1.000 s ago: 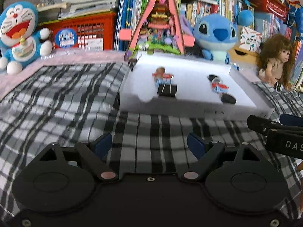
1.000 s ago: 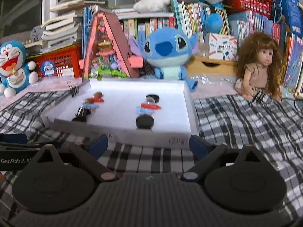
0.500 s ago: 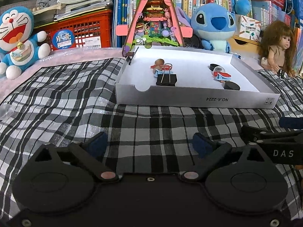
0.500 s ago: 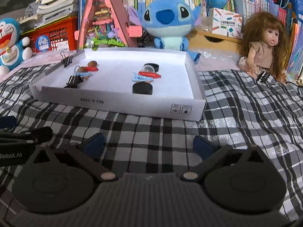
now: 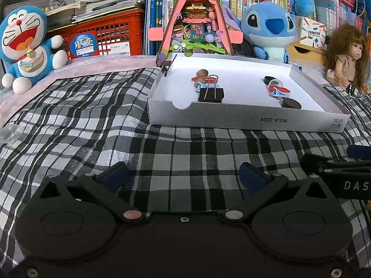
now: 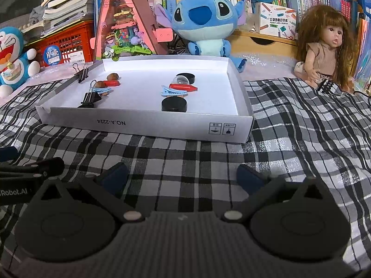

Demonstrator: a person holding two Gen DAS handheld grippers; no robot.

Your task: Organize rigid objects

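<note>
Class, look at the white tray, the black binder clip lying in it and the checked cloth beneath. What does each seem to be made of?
White tray: probably matte cardboard, given its folded thin walls, cut notch and printed code.
Black binder clip: likely painted sheet metal, with shiny wire handles.
Checked cloth: woven fabric, soft wrinkles; a sheen hints at a clear plastic cover, uncertain.

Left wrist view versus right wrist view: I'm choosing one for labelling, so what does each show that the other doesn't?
Only the left wrist view shows the whole blue-and-white cat plush. Only the right shows the small black binder clip on the shallow white cardboard box's left rim clearly, and the long-haired brown doll whole. Both show the box's black discs, clips, and the blue alien plush.
</note>
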